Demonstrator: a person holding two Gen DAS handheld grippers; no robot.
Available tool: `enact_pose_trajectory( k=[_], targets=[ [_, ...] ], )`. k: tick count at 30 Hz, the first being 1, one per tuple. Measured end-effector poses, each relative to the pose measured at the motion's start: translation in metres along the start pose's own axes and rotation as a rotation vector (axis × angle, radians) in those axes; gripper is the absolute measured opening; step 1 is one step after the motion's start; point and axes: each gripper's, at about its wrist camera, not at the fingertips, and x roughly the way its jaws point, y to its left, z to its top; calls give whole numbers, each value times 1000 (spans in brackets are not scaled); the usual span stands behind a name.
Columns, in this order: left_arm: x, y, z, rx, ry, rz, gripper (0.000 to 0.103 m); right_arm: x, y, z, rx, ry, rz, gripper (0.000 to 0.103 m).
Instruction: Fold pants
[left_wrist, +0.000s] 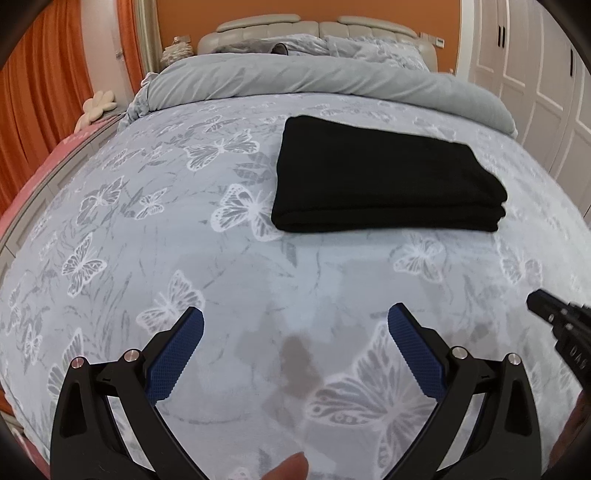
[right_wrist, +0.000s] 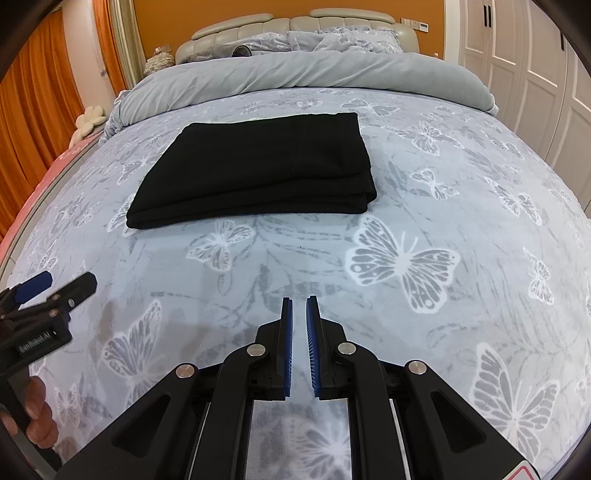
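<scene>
One pair of black pants (left_wrist: 388, 173), folded into a compact layered rectangle, lies flat on the butterfly-print bedspread (left_wrist: 229, 266), upper right of centre in the left wrist view and upper left of centre in the right wrist view. Left gripper (left_wrist: 295, 325): jaws spread wide, nothing between them, low in frame above bare bedspread. Right gripper (right_wrist: 299, 310): blue pads nearly together with a thin gap, nothing held, well short of the pants. Rolled grey duvet (right_wrist: 295, 74) sits beyond the bundle, near the headboard. Judged state: folding looks complete, with edges stacked evenly. Handling note: any final touch should be a light flat press on the top layer, avoiding a pinch that would drag the stacked edges askew.
</scene>
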Motion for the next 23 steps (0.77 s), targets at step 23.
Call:
enact_pose_trajectory(
  k=[23],
  targets=[
    [-5, -13, -6, 70, -12, -17, 98, -2, -1, 1, 2, -15, -15, 24]
  ],
)
